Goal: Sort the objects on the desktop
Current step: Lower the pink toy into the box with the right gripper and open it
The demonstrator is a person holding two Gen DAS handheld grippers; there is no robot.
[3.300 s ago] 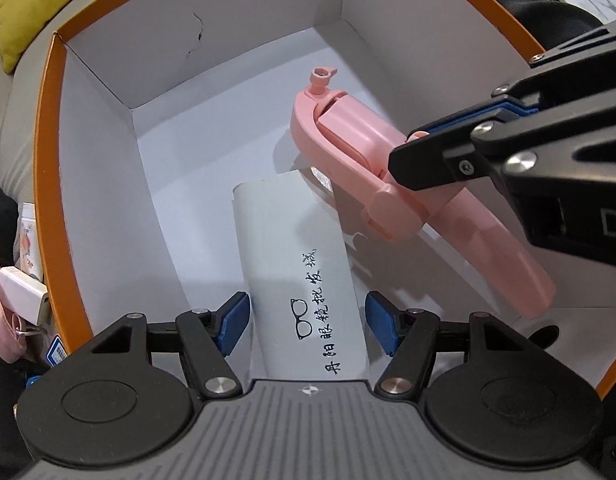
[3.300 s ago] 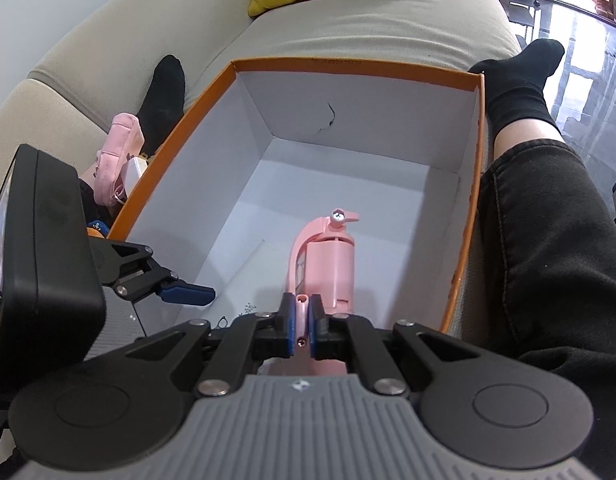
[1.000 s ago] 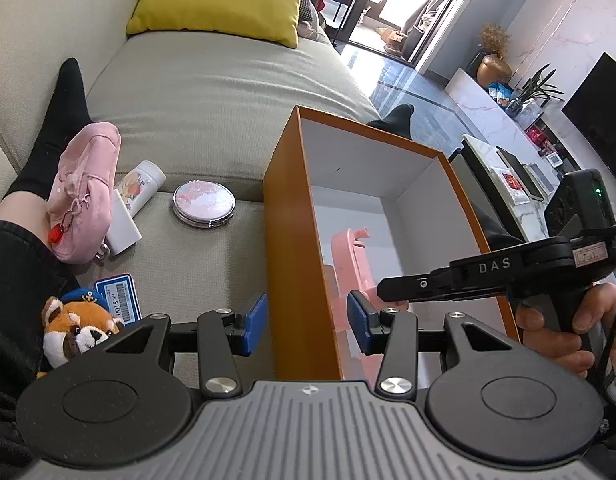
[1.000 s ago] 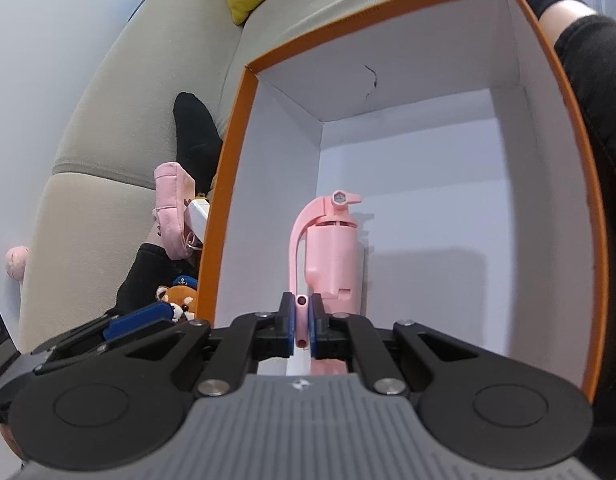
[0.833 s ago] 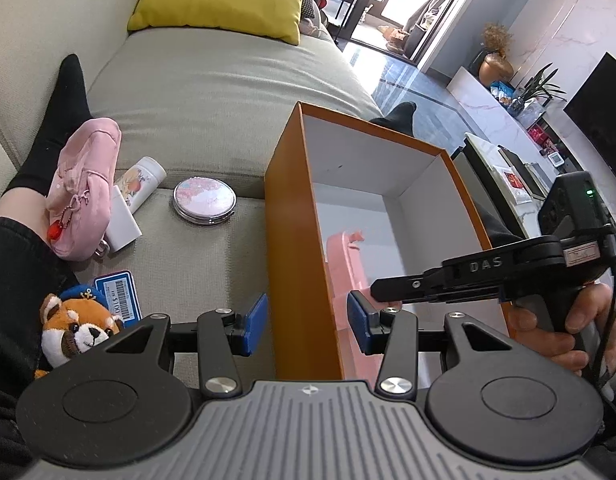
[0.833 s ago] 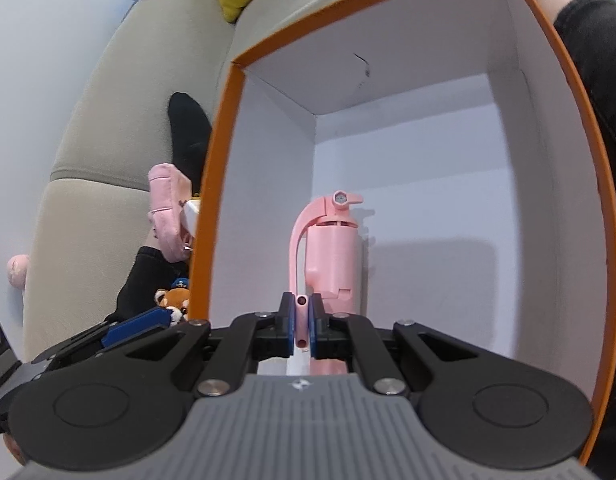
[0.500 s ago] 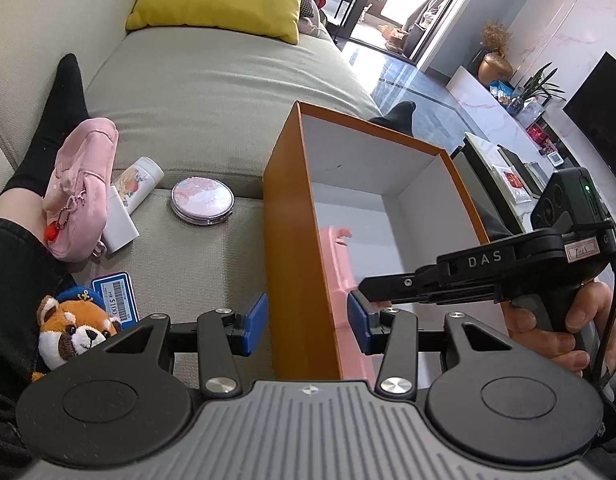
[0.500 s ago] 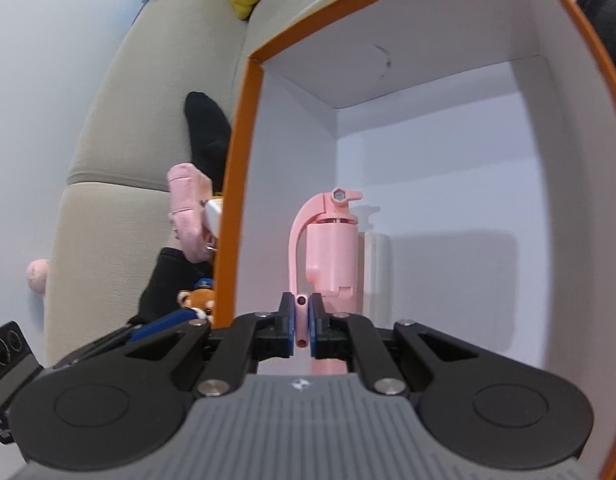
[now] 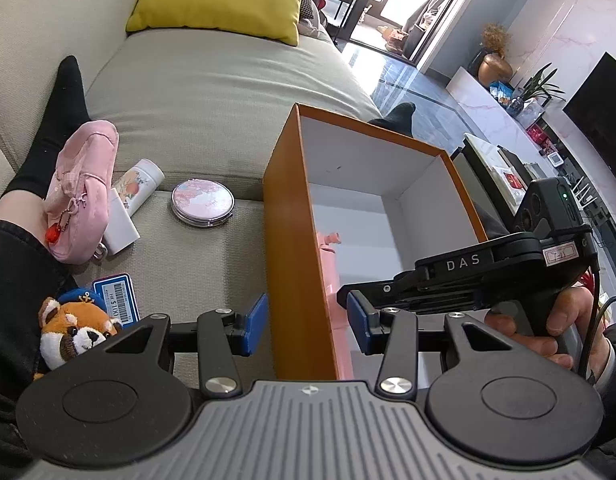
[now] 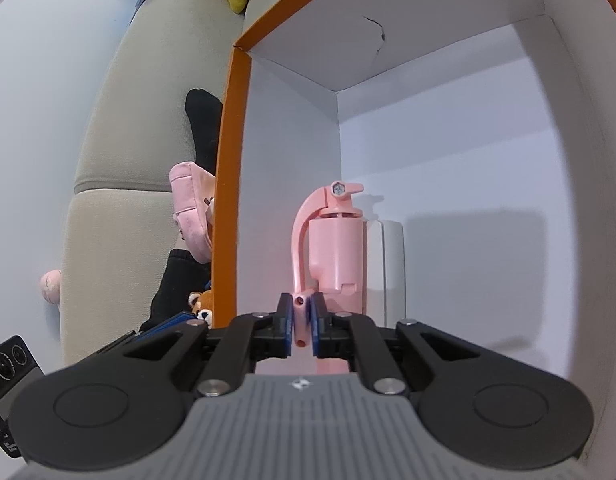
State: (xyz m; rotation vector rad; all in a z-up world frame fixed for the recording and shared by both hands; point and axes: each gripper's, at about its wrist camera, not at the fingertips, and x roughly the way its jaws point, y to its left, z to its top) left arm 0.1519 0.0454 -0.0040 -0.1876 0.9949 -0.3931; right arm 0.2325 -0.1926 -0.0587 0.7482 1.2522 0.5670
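With the right gripper (image 10: 301,326) pinched on the pink selfie stick (image 10: 340,248) inside the orange box (image 9: 291,240), lower it beside the white case (image 10: 392,256) before releasing, while the left gripper (image 9: 305,322) waits half-open and empty.

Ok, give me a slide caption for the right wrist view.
Right claw pinches a pink selfie stick inside the orange box, beside a white tube.

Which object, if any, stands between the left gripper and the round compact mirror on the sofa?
Nothing visible does. The left gripper straddles the orange box wall; the round compact mirror lies up-left on bare sofa cushion.
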